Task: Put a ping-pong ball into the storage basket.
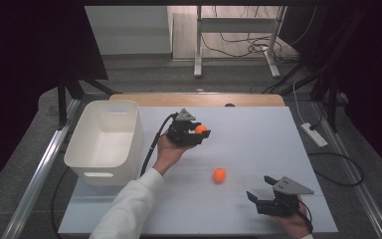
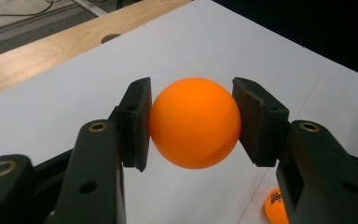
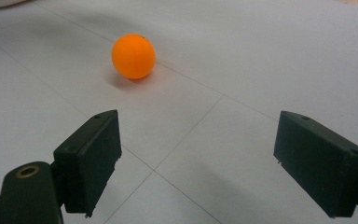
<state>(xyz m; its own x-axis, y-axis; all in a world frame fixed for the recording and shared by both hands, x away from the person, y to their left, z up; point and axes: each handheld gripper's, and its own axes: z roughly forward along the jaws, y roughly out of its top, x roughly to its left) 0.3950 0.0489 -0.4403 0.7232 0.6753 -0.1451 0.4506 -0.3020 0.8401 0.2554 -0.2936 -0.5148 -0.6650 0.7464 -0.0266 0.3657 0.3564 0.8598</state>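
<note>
white table (image 1: 258, 129) in dark room; left claw (image 1: 202, 133) gripping orange ball (image 1: 200, 129), right claw (image 1: 261, 188) agape

Two plain orange plastic balls, one (image 2: 194, 122) clamped, one (image 1: 219, 175) loose bearing small dark print, possibly lettering; white plastic bin (image 1: 87, 142); black gripper jaws.

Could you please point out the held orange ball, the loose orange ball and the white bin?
Held orange ball (image 2: 194, 122), left gripper view, middle of its front face.
Loose orange ball (image 1: 219, 175), high view, centre of the ball.
White bin (image 1: 135, 135), high view, right rim.
</note>
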